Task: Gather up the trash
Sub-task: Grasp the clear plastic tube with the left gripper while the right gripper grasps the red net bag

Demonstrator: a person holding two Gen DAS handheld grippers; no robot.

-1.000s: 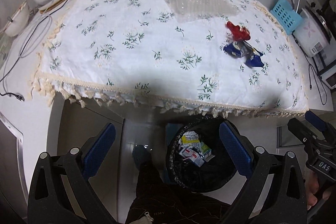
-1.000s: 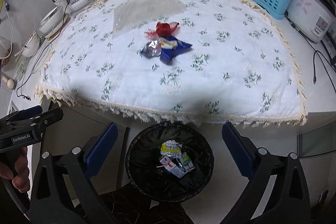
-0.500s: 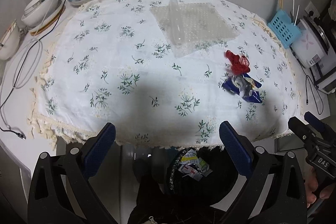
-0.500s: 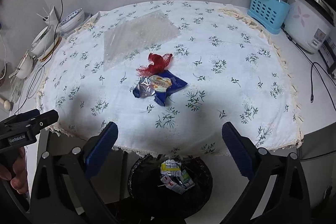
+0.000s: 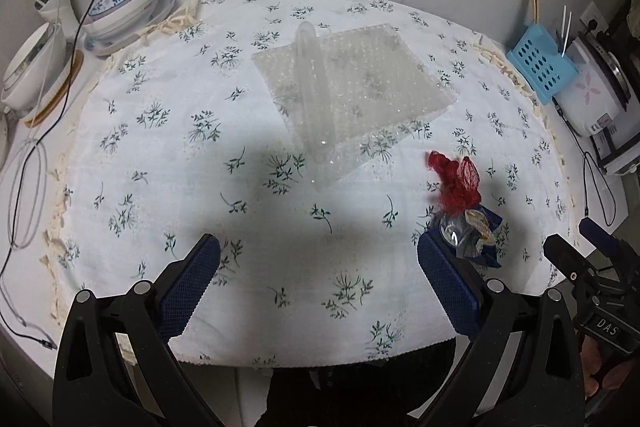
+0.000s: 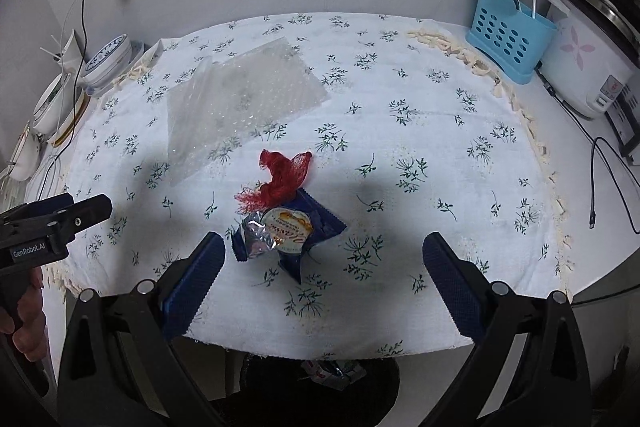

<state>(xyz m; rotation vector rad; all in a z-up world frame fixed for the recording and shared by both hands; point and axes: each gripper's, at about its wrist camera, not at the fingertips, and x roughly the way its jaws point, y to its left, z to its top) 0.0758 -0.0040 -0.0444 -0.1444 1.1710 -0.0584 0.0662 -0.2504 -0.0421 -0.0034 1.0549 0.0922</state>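
Both jaws wide and empty; my right gripper (image 6: 318, 267) lines up on the blue snack wrapper (image 6: 288, 239) just ahead, next I drop and pinch it; left gripper (image 5: 316, 281) idle.

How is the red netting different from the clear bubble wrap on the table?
The red netting is bright, opaque and crumpled into a bunch; the bubble wrap is see-through and spread out as a sheet with one edge curled up. The netting is much smaller and touches a blue snack wrapper; the bubble wrap lies apart, further back. Both lie on the flowered tablecloth, ungripped.
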